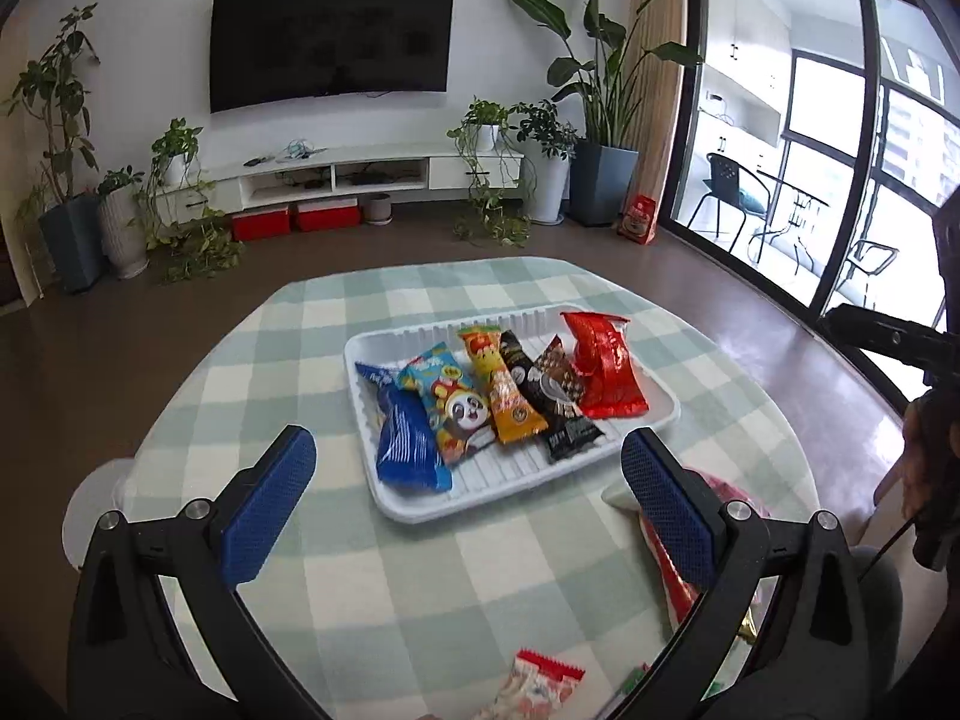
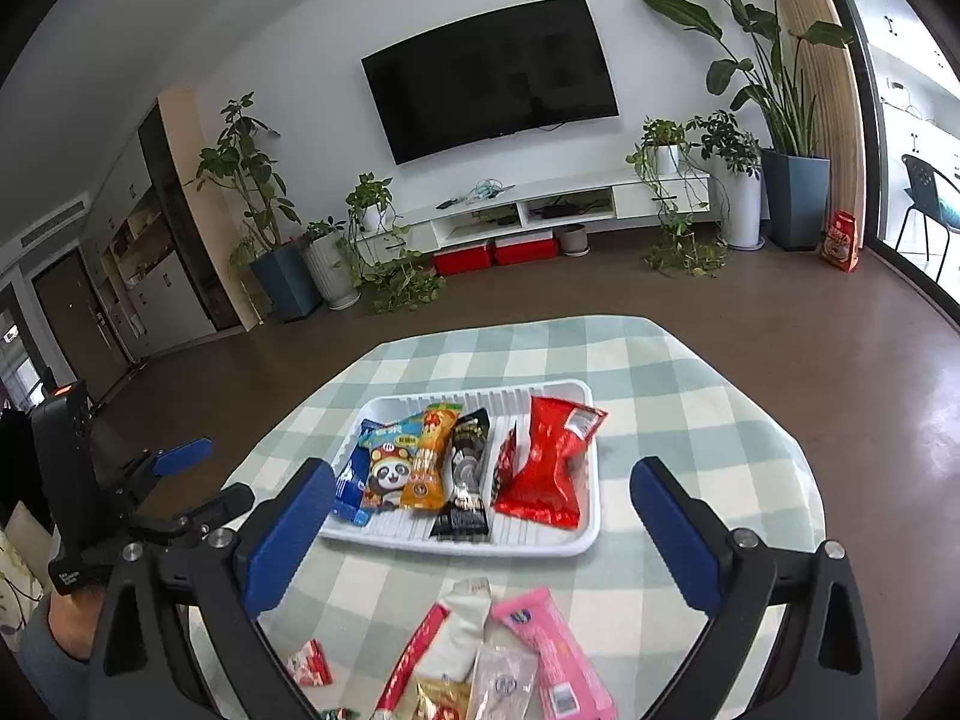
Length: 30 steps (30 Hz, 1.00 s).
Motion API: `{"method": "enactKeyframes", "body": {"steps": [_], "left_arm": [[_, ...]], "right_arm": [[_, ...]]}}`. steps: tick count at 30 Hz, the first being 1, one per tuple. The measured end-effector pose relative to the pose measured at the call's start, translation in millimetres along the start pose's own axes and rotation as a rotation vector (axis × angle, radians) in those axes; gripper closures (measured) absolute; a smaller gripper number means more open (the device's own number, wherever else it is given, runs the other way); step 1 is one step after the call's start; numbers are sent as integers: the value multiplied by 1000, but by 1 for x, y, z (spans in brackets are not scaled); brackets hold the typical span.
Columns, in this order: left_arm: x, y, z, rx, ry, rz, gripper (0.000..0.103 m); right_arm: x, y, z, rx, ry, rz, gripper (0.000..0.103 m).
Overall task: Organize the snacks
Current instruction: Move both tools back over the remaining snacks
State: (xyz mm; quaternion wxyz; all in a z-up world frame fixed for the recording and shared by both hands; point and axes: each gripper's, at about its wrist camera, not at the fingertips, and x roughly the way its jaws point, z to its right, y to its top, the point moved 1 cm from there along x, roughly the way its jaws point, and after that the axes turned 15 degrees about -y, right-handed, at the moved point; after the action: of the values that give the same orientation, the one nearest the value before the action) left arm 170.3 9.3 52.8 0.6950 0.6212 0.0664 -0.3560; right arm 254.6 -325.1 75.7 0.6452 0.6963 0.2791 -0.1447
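Observation:
A white tray (image 1: 420, 507) (image 2: 540, 546) sits mid-table on a green-and-white check cloth (image 1: 372, 594). It holds several packets side by side: blue (image 1: 408, 450), panda-print (image 1: 450, 408), orange (image 1: 507, 396), black (image 1: 555, 414) and red (image 1: 603, 372) (image 2: 549, 468). My left gripper (image 1: 468, 441) hangs open on the near side of the tray with nothing between its blue pads. My right gripper (image 2: 483, 474) is open too, also empty, above loose packets. These include a pink one (image 2: 552, 648) and a white-and-red one (image 2: 456, 630).
More loose snacks lie at the near table edge: a red-and-white packet (image 1: 540, 684) and a small candy (image 2: 309, 663). The left gripper (image 2: 210, 474) shows at the left of the right wrist view. Brown floor surrounds the table; potted plants, a TV cabinet and glass doors stand beyond.

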Motion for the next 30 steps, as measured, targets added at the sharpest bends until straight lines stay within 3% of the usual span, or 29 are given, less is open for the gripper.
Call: {"method": "enactKeyframes", "body": {"steps": [5, 11, 15, 23, 26, 28, 30], "left_arm": [[-26, -51, -9, -114, 7, -70, 0], [-35, -113, -7, -161, -32, -160, 0], [-27, -136, 3, -168, -66, -206, 0], [3, -112, 56, -93, -186, -215, 0], [28, -97, 67, -76, -197, -246, 1], [47, -86, 70, -79, -204, -275, 3], [66, -77, 73, -73, -202, -316, 15]], "right_arm": [[-30, -50, 6, 3, -14, -30, 2], [-52, -112, 8, 60, 2, -97, 2], [-56, -145, 8, 76, -11, -146, 2], [-57, -150, 16, 78, -65, -164, 2], [-52, -150, 21, 72, -83, -186, 2], [-46, -149, 26, 69, -102, -208, 2], [-38, -147, 34, 76, -117, -239, 3]]}}
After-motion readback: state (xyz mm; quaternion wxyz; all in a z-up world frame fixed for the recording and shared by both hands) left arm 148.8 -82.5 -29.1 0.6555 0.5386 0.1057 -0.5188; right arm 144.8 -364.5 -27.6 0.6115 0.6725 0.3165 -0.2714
